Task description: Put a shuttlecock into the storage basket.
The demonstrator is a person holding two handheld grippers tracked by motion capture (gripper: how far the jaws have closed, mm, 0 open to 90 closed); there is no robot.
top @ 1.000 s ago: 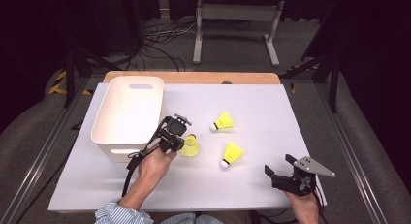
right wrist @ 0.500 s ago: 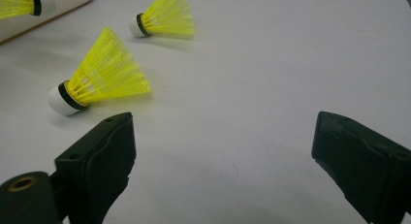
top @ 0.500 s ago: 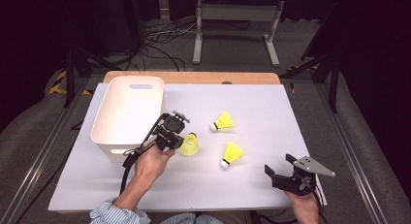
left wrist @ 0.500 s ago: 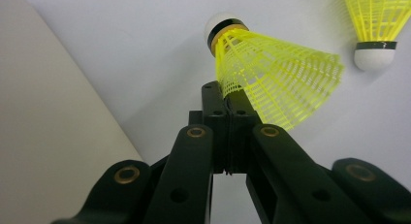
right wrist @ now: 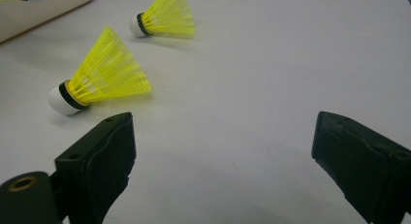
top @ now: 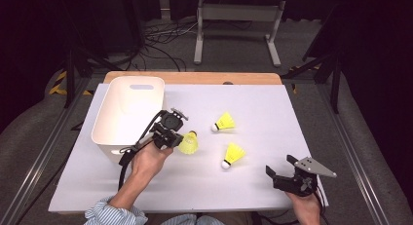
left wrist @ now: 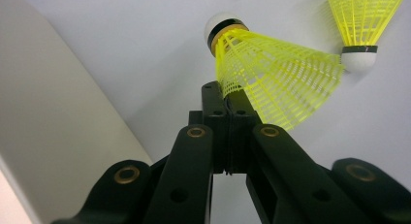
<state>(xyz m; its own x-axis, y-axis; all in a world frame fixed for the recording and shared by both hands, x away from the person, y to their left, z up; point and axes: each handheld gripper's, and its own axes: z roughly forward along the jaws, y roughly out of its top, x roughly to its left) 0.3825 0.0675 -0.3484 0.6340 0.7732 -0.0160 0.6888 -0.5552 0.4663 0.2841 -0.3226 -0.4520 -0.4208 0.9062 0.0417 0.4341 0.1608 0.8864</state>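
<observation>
My left gripper (top: 178, 139) is shut on the skirt rim of a yellow shuttlecock (top: 189, 143) beside the white basket (top: 113, 135). In the left gripper view the jaws (left wrist: 228, 97) pinch the mesh edge of that shuttlecock (left wrist: 276, 78), whose white cork points away. Two more yellow shuttlecocks lie on the white table: one (top: 225, 121) farther back, one (top: 233, 154) nearer. My right gripper (top: 281, 171) rests open at the front right, holding nothing. In the right gripper view, the near shuttlecock (right wrist: 104, 73) lies beyond its left jaw and the far one (right wrist: 165, 15) behind it.
The white board (top: 272, 113) covers a wooden table. The basket is open at the top and stands at the left, with its wall close to my left gripper (left wrist: 48, 112). Dark floor with cables and a metal stand (top: 236, 20) lie beyond the table.
My left gripper with the held shuttlecock has shifted slightly up and left in the high view, nearer the basket. The right gripper and the two loose shuttlecocks have not moved.
</observation>
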